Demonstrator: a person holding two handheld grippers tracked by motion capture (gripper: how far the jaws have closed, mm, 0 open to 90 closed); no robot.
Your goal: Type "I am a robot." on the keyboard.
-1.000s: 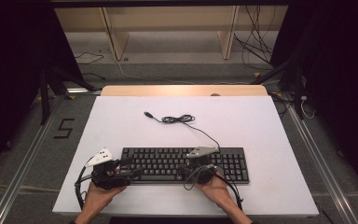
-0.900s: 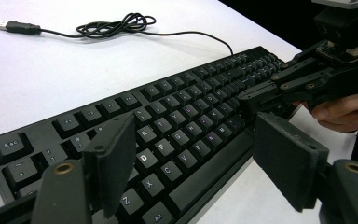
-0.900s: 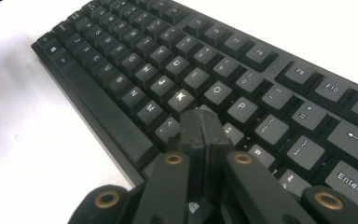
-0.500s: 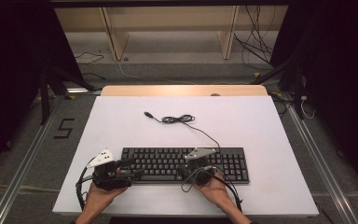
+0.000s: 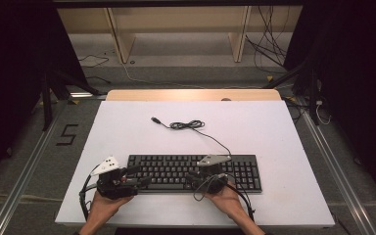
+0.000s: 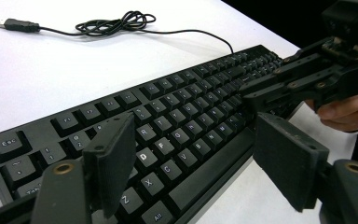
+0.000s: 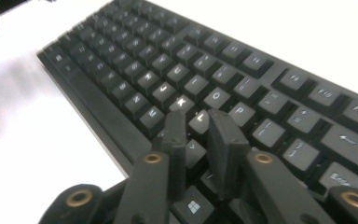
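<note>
- Keyboard (image 5: 196,172): one black keyboard, lying flat near the table's front edge, lengthwise across the person's side.
- Cable (image 5: 191,125): one black cable runs from the keyboard's far edge, bunches into a loose coil beyond it, and ends in a single USB plug (image 5: 154,119) lying farther back and to the left of the keyboard's middle.
- Grippers: two, one at each half of the keyboard.
- Left gripper (image 6: 193,161): jaws spread wide and holding nothing, hovering over the keyboard's left end; the letter keys and the front edge lie between them (whether a pad touches a key cannot be told).
- Right gripper (image 7: 200,133): over the keyboard's right half, jaws have just been opening to a narrow gap, with nothing clamped; the tips sit just above the keys around L.
- Table (image 5: 284,147): one white top, carrying the keyboard.
</note>
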